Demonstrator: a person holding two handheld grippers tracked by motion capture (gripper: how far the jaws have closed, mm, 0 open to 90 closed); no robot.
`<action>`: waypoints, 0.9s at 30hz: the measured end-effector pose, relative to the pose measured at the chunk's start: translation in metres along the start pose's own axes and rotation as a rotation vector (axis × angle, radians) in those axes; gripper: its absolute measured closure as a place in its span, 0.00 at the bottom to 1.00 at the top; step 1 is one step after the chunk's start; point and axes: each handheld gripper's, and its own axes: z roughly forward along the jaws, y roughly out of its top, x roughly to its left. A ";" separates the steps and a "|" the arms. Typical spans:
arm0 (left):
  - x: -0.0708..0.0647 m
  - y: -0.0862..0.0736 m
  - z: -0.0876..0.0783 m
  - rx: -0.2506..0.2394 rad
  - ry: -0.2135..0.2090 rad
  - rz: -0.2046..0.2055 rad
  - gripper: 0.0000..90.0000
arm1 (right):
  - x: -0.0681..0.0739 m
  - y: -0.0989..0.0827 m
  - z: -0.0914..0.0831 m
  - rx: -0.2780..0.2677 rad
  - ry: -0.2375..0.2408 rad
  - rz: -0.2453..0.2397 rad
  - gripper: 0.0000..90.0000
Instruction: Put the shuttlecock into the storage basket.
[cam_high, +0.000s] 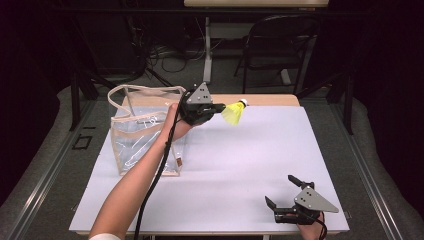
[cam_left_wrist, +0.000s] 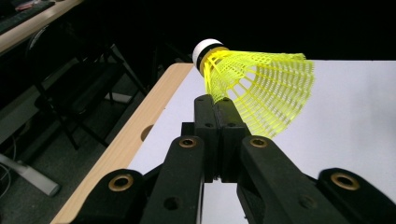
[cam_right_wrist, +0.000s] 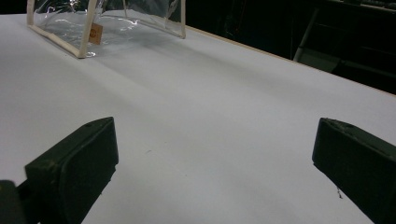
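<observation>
My left gripper (cam_left_wrist: 215, 105) has its jaws pressed tight on the mesh skirt of the yellow shuttlecock (cam_left_wrist: 259, 91), right by the white cork end, and I'd say that edge pinch is the point: it leaves the cork free and the skirt uncrushed. In the high view the shuttlecock (cam_high: 234, 113) hangs in the air over the far part of the table, cork tilted up and away, with the left gripper (cam_high: 220, 107) lifted just right of the clear bag (cam_high: 142, 131). The bag stands upright with its top open and handle up, so I judge I'm holding the birdie high to come over that rim and drop it in.

My right gripper (cam_high: 280, 191) waits low at the near right corner, jaws spread wide, nothing between them; from its own view the two pads (cam_right_wrist: 77, 161) frame bare white surface with the bag (cam_right_wrist: 107, 23) well ahead. Parked there, it stays out of the way.

Outward: a white table top (cam_high: 240, 170) with a wooden edge at the back, grey floor, a dark chair (cam_high: 280, 45) and cables behind, room dim.
</observation>
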 end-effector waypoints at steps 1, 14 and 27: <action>0.001 0.000 -0.003 -0.003 0.008 -0.001 1.00 | 0.000 0.000 0.000 0.000 0.000 0.000 0.00; 0.010 -0.001 -0.022 -0.010 0.050 -0.009 1.00 | 0.000 0.000 0.000 0.001 -0.002 0.002 0.00; 0.018 -0.002 -0.041 -0.036 0.088 -0.025 1.00 | 0.000 0.000 0.001 0.003 -0.001 0.001 0.00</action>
